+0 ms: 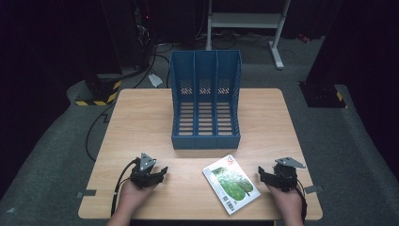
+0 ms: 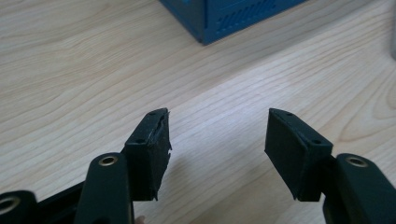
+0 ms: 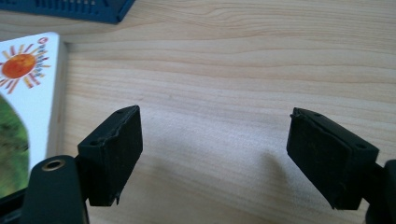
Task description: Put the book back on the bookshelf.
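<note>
One book point(image 1: 231, 184), one blue file rack point(image 1: 205, 101), two tongs, one table point(image 1: 141, 122).

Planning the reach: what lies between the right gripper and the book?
Only bare wooden table; in the high view nothing sits between the right gripper and the book.

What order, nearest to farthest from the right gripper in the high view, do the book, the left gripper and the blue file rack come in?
From the right gripper:
1. Book: lying flat just to its left, near the table's front edge.
2. Blue file rack: standing farther back, at the table's middle.
3. Left gripper: across the table at the front left, beyond the book.
</note>
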Demonstrator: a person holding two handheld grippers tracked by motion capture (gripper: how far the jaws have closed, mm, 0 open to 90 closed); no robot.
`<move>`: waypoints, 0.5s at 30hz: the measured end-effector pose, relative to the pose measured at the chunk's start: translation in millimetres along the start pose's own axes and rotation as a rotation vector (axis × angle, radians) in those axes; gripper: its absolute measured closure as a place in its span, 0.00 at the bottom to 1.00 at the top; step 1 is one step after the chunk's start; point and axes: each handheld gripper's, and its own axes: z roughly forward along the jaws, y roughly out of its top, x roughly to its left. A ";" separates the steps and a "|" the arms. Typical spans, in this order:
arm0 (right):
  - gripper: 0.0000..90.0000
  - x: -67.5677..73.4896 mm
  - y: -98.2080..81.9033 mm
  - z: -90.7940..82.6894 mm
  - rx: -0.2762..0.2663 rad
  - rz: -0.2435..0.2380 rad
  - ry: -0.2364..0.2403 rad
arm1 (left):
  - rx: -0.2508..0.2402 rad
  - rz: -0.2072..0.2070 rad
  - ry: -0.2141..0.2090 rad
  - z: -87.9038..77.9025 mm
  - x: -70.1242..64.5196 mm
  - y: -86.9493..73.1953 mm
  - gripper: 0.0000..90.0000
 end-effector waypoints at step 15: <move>0.35 9.7 -25.5 -32.3 -0.024 -0.015 0.049 | -0.059 0.088 -0.123 18.3 -41.2 29.5 0.46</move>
